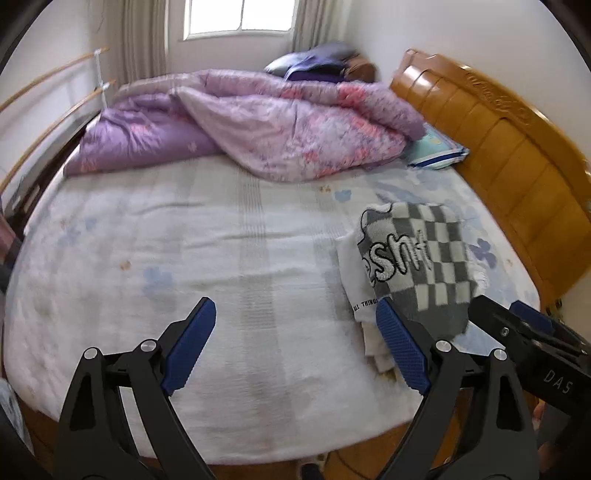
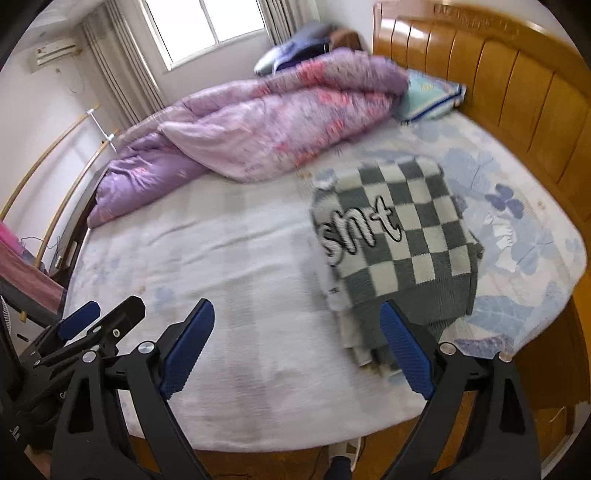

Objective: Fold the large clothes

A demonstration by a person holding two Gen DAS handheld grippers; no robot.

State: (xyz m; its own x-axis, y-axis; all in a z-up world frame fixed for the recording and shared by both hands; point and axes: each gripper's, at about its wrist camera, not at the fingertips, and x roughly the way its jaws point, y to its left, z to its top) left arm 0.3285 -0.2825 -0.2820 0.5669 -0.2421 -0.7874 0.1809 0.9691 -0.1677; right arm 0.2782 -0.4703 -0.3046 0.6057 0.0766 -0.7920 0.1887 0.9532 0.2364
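Grey-and-white checkered knit sweater, folded, atop white folded garments on the pale floral-sheeted bed near its wooden headboard; left gripper, right gripper: jaws open, empty; folding apparently complete.

Both wrist views look down from the bed's near edge, sharing the folded sweater.

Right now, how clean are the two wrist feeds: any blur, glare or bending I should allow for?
Left wrist view: the window is blown out white, the dark pillow under it is smeared, the checkered sweater is slightly soft, and the left gripper is sharp. Right wrist view: the purple quilt and headboard are blurred, and the bed edge bows from the fisheye.
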